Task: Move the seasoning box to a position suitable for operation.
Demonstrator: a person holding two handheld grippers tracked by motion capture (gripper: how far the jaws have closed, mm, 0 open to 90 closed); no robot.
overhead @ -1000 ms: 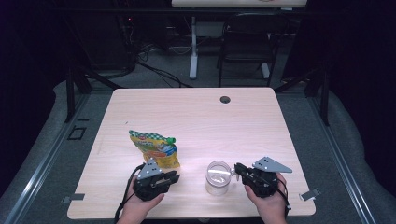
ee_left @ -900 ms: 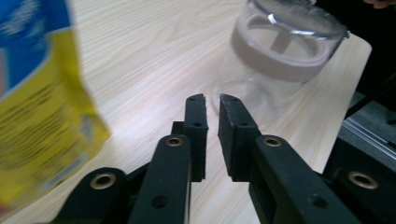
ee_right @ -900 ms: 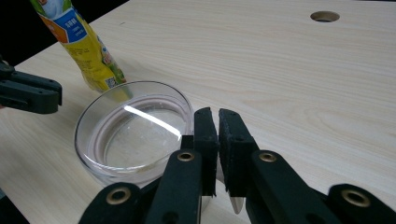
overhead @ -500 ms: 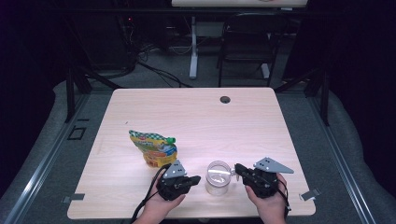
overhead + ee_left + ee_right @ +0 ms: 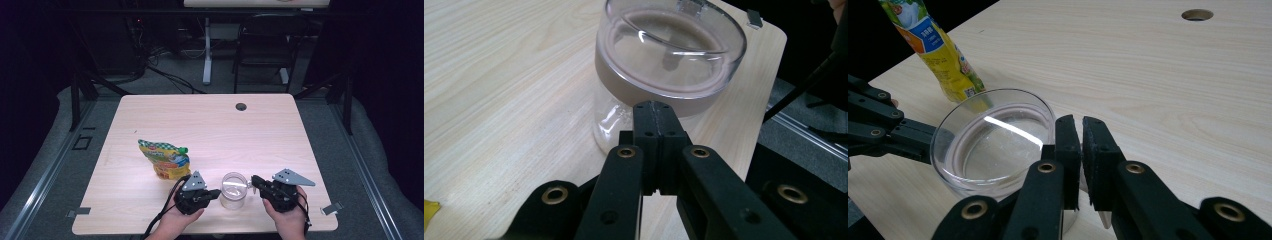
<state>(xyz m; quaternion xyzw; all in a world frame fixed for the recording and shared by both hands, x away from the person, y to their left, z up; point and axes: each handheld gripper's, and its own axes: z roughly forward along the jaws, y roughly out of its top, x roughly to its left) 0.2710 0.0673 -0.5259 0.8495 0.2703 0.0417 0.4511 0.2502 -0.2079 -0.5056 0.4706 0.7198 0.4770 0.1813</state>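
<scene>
Glass jar (image 5: 233, 190): clear, lid on, upright near the front edge of the worktop, between the two grippers; a brownish band shows under the lid in the left gripper view (image 5: 671, 55).
Lid (image 5: 993, 140): clear, round, catches a streak of glare; a small tab sticks out on the rim by the right gripper.
Left gripper (image 5: 212, 192): jaws fully closed, pads pressed flat on each other with nothing between them; tips just at the jar's side below the lid (image 5: 654, 107), contact can't be confirmed. Jaws were closing within the last second.
Right gripper (image 5: 255, 182): jaws nearly together, thin slit left between the pads (image 5: 1082, 132); tips at the jar's rim; something pale sits low between the pads, likely the lid's tab, grip unclear.
Hands: one on each gripper, coming in over the front edge.
Snack pouch (image 5: 165, 158): yellow and green, green cap, lying behind the left gripper, near the jar, not touching.
Worktop (image 5: 210, 125): light wood grain, round cable hole (image 5: 241, 106) near the far edge.
</scene>
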